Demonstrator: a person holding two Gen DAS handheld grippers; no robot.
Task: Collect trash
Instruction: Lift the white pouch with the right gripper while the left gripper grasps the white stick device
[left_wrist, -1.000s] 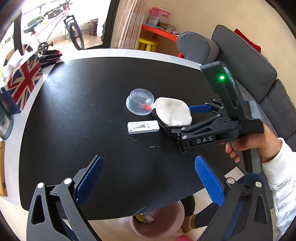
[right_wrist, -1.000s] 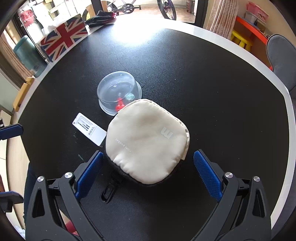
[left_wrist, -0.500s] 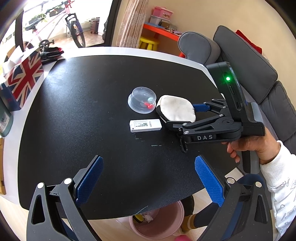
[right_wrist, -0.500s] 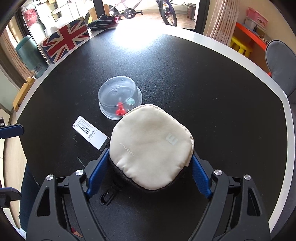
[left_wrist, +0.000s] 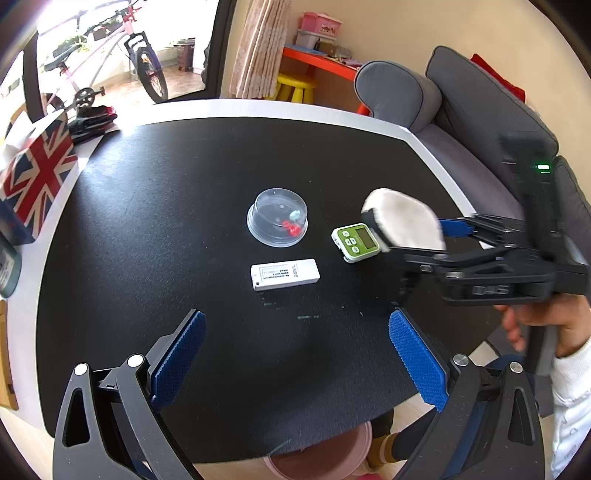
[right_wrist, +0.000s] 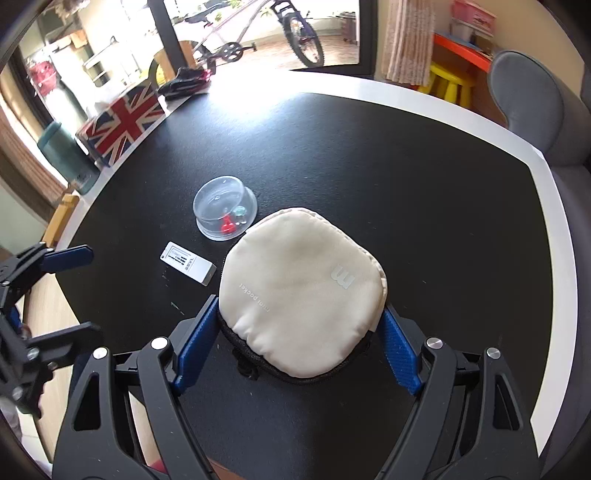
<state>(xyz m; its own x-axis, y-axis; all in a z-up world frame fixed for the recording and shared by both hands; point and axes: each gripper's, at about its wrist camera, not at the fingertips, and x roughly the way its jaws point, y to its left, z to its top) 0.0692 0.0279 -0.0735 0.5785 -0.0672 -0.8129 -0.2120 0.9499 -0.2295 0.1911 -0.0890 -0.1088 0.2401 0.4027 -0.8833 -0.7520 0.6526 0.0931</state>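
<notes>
My right gripper (right_wrist: 297, 334) is shut on a round cream zip pouch (right_wrist: 301, 293) and holds it lifted off the black table; it also shows in the left wrist view (left_wrist: 402, 221). A green and white digital timer (left_wrist: 355, 242) lies on the table where the pouch sat. A clear plastic cup (left_wrist: 277, 220), upside down, covers small red and blue bits. A white flat stick with a label (left_wrist: 284, 274) lies in front of it. My left gripper (left_wrist: 297, 360) is open and empty above the table's near edge.
A pink bin (left_wrist: 317, 456) stands on the floor under the near table edge. A Union Jack box (left_wrist: 35, 177) and a teal bottle (right_wrist: 64, 155) stand at the table's left side. A grey sofa (left_wrist: 461, 107) is on the right.
My right gripper closed on the pouch and lifted it up and to the right, uncovering the green timer. My left gripper stayed open and hardly moved.
</notes>
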